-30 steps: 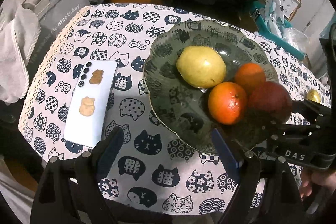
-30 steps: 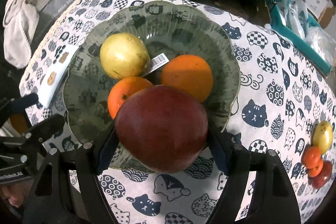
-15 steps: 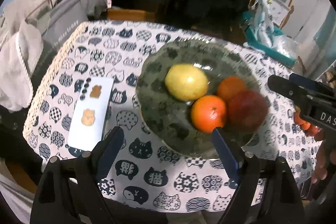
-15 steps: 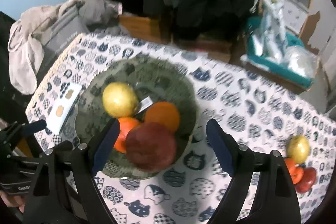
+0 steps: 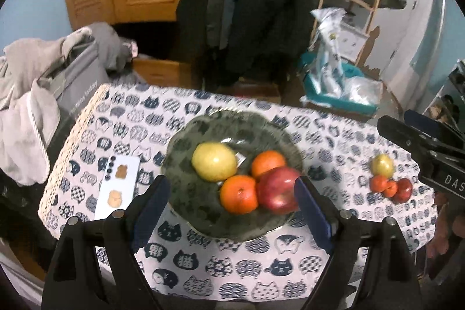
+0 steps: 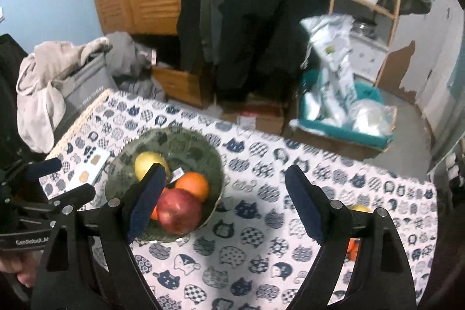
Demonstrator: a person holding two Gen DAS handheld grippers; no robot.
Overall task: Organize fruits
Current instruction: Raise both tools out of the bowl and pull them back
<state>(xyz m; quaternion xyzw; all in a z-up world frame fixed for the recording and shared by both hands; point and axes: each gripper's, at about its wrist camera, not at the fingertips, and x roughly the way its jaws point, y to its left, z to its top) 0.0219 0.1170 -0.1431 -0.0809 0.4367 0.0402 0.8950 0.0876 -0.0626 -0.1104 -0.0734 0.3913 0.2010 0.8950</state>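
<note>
left claw [image 5: 231, 211]: black frame, two arms, dark blue ribbed pads, silver screw heads along the arms
right claw [image 6: 222, 204]: same black build, blue ribbed pads, round silver screws
markings: white lettering on both bodies, "DAS" on the right, "GenRobot" on the left

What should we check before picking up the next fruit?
1. Left tool holds nothing: ok.
2. Right tool holds nothing: ok.
3. Red apple rests in the green bowl beside two oranges and the pear: ok.
4. Small fruits are on the tablecloth, outside the bowl: not ok.
5. Bowl has room left: ok.
6. Phone lies clear of the bowl: ok.
</note>
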